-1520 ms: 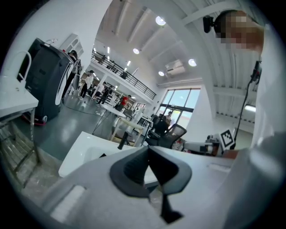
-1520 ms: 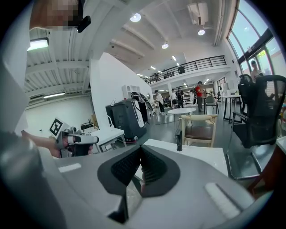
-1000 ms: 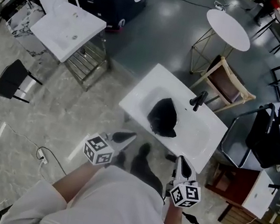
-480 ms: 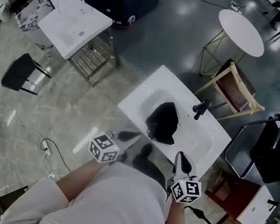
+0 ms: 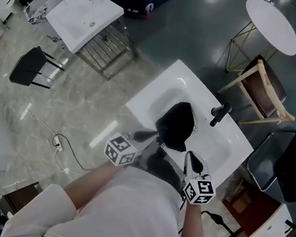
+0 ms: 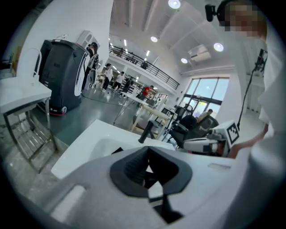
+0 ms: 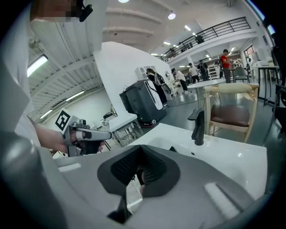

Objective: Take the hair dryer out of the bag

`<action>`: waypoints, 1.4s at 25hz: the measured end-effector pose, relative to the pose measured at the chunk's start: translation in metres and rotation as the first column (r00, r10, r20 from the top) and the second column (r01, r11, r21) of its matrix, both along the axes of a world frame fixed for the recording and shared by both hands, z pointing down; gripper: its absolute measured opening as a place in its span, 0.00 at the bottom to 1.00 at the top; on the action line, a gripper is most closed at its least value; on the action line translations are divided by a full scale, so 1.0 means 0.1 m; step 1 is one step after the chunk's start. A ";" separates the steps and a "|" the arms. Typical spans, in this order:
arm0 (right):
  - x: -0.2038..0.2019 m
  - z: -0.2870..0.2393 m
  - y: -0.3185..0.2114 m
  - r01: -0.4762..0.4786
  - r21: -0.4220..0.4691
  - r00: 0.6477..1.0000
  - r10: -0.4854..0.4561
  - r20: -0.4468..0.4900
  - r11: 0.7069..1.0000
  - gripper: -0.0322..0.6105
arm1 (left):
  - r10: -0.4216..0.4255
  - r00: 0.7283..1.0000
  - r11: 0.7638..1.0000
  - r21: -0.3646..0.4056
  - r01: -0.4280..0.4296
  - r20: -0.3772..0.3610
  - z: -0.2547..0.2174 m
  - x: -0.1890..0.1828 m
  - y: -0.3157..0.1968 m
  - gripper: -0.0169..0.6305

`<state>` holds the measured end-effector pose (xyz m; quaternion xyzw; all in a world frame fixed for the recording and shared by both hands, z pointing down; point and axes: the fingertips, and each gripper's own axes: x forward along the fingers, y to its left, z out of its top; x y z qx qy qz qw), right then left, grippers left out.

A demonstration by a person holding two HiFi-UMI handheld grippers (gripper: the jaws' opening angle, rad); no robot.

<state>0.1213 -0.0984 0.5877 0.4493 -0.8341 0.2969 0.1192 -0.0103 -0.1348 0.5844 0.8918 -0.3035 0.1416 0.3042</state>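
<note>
Both tools are closed and empty, the left tool point(image 5: 146, 136) and right tool point(image 5: 192, 161) poised at the near edge of the white tabletop point(image 5: 231, 149). The black bag point(image 5: 176, 125) lies in its sunk basin point(image 5: 165, 98), near the black faucet point(image 5: 219, 113). No hair dryer shows, so we judge it is inside. We should open one tool, pin the bag's edge, and find its mouth with the other before pulling.

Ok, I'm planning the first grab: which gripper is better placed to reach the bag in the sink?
Left, narrowly: the left gripper points at the near edge of the bag; the right gripper sits off its corner. Both are shut.
</note>
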 end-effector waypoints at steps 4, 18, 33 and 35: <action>0.06 0.29 -0.18 0.037 -0.041 0.999 -0.037 -0.002 0.998 0.06 | -0.003 0.998 0.999 -0.042 0.006 0.068 0.35 0.12 -0.15 0.03; 0.25 0.79 -0.43 0.055 -0.134 0.998 -0.053 0.019 0.989 0.06 | 0.136 0.941 0.963 -0.266 -0.051 0.311 1.50 0.45 -0.38 0.24; 0.44 0.97 -0.56 0.024 -0.167 0.999 -0.016 0.049 0.986 0.06 | 0.346 0.797 0.862 -0.503 -0.061 0.496 2.24 0.57 -0.41 0.42; 0.46 0.99 -0.58 0.021 -0.169 0.999 -0.012 0.052 0.985 0.06 | 0.363 0.780 0.851 -0.523 -0.054 0.510 2.33 0.57 -0.40 0.42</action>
